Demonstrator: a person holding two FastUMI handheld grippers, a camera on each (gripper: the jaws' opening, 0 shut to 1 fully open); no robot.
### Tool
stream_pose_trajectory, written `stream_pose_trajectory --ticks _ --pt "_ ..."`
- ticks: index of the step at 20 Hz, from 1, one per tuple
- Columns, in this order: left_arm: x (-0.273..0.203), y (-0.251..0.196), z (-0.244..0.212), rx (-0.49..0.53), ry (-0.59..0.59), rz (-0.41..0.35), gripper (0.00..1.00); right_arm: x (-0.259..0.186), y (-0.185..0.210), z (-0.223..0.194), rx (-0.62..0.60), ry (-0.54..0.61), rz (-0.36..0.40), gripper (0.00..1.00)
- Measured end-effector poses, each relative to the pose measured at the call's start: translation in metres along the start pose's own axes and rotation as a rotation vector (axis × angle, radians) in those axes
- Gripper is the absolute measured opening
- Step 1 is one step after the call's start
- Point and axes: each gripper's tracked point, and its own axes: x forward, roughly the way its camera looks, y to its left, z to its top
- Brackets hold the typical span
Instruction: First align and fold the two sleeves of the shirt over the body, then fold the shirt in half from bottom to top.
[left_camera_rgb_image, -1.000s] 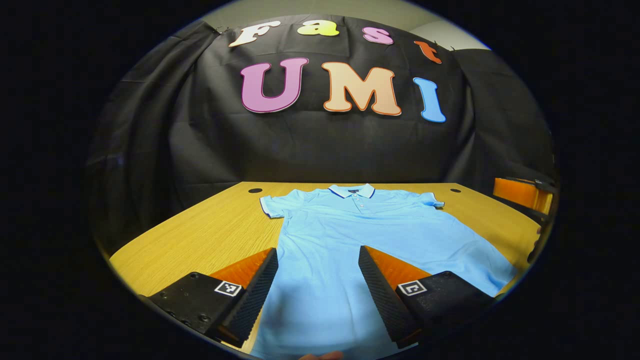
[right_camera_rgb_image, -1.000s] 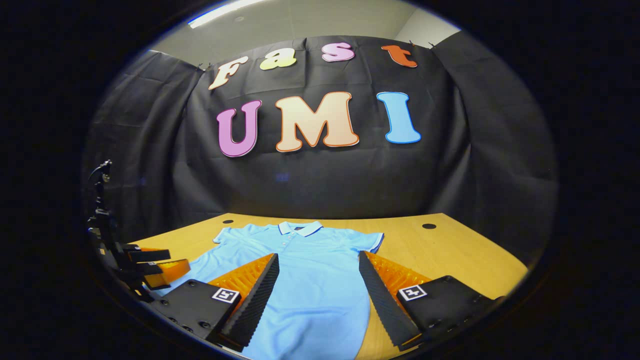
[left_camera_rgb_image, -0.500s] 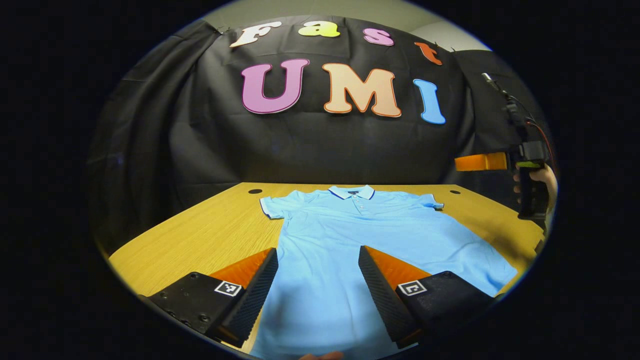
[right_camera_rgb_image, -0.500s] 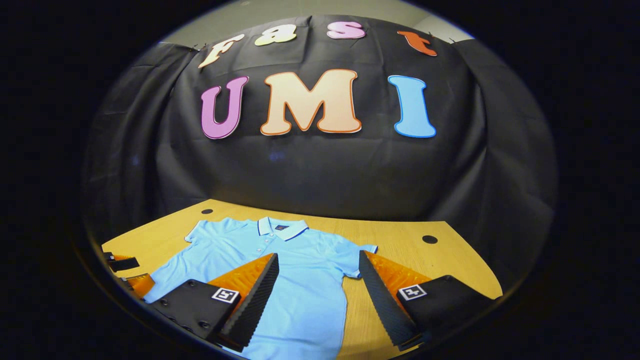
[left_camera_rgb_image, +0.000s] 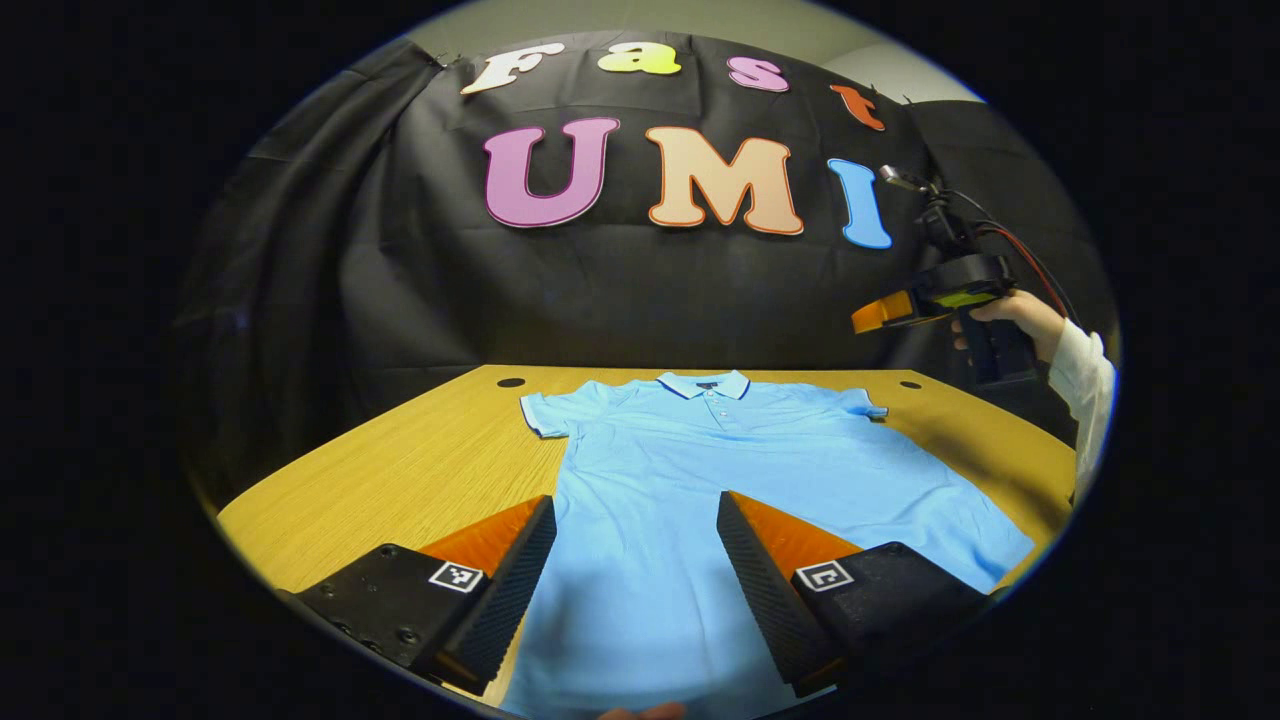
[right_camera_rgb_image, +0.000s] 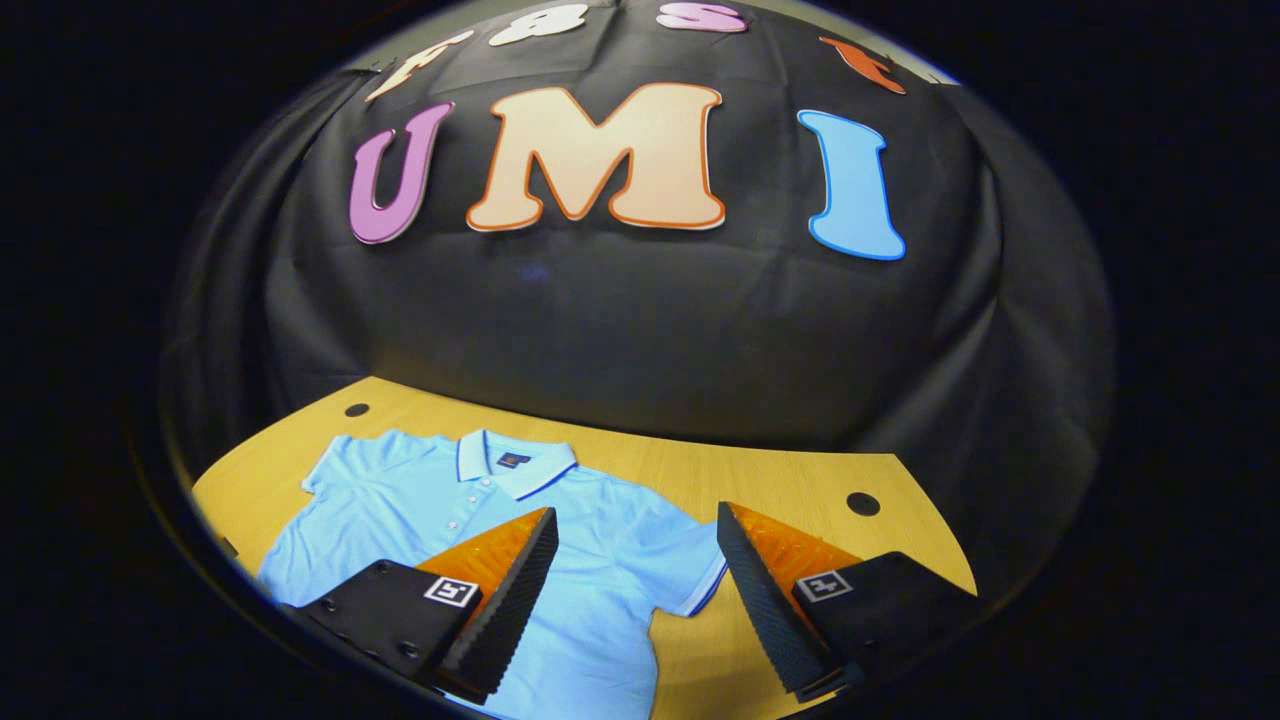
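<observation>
The light blue short-sleeved polo shirt (left_camera_rgb_image: 740, 470) is lying flat and face up on the light wooden table (left_camera_rgb_image: 420, 470), both sleeves spread out, so no fold looks begun. The left gripper (left_camera_rgb_image: 635, 570) is hovering over its hem, fingers apart; the right gripper (right_camera_rgb_image: 635, 585) is hanging above the right sleeve (right_camera_rgb_image: 690, 570), fingers apart, gripping nothing.

We're in a staged recording booth, not a home: black cloth (left_camera_rgb_image: 330, 300) drapes the whole back and sides as a backdrop, pinned up under a plain pale ceiling (left_camera_rgb_image: 620, 20). Out front sits an office-style wooden table (left_camera_rgb_image: 400, 470) with round cable holes (left_camera_rgb_image: 510, 382) at the far corners, and a hand-held device trailing wires (left_camera_rgb_image: 960, 280) points to data collection.
</observation>
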Motion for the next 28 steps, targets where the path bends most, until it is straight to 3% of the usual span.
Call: stream_pose_trajectory --ticks 7,15,17,20,22,23,26,27,28 --pt "0.001 -0.002 -0.001 0.007 0.006 -0.001 0.97 0.077 -0.042 -0.079 0.086 0.214 -0.101 1.0" --pt "0.001 -0.002 -0.003 0.01 0.013 -0.008 0.97 0.101 -0.056 -0.119 0.202 0.301 -0.113 0.96" --pt "0.001 -0.002 -0.004 0.011 0.015 -0.008 0.97 0.102 -0.055 -0.124 0.204 0.311 -0.099 0.87" --pt "0.001 -0.002 -0.003 0.011 0.016 -0.007 0.97 0.101 -0.054 -0.125 0.19 0.314 -0.084 0.8" --pt "0.001 -0.002 -0.004 0.011 0.018 -0.006 0.97 0.101 -0.051 -0.125 0.189 0.312 -0.069 0.81" --pt "0.001 -0.002 -0.004 0.01 0.018 -0.006 0.97 0.103 -0.051 -0.126 0.188 0.309 -0.066 0.7" --pt "0.002 -0.002 -0.003 0.009 0.014 -0.012 0.97 0.101 -0.047 -0.126 0.195 0.313 -0.044 0.61" --pt "0.002 -0.002 -0.003 0.009 0.015 -0.012 0.97 0.102 -0.049 -0.127 0.193 0.31 -0.042 0.44" --pt "0.002 -0.002 -0.003 0.009 0.015 -0.012 0.97 0.101 -0.048 -0.126 0.198 0.312 -0.036 0.4"
